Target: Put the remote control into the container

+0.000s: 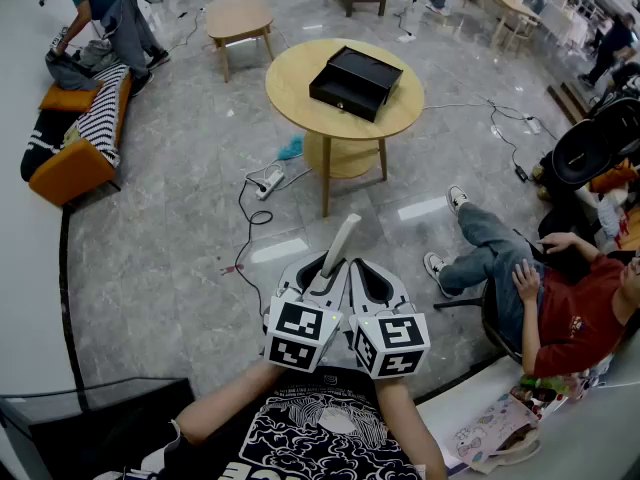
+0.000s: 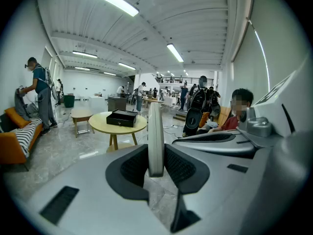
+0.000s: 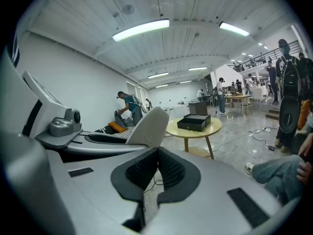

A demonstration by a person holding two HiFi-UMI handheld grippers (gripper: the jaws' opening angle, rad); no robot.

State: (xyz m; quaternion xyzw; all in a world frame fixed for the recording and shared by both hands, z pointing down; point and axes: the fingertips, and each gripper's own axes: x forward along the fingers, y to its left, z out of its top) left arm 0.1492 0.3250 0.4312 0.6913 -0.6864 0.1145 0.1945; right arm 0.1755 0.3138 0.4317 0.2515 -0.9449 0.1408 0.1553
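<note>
A slim pale grey remote control [image 1: 341, 242] stands on end between the pads of my left gripper [image 1: 324, 266], which is shut on it; in the left gripper view the remote [image 2: 155, 140] rises edge-on from the jaws. My right gripper [image 1: 368, 268] is close beside it on the right, shut with nothing between its pads, and from there the remote [image 3: 148, 127] shows at the left. Both are held near the person's chest, well short of the table. The container is a black open box [image 1: 355, 80] on a round wooden table [image 1: 290, 99], also seen far off as the box [image 2: 122, 117] and box [image 3: 194, 122].
Cables and a power strip [image 1: 266, 183] lie on the floor in front of the table. A seated person [image 1: 545, 293] stretches legs out at the right. A small wooden table [image 1: 238, 18], an orange sofa [image 1: 76, 158] and a standing person [image 1: 106, 10] are at the far left.
</note>
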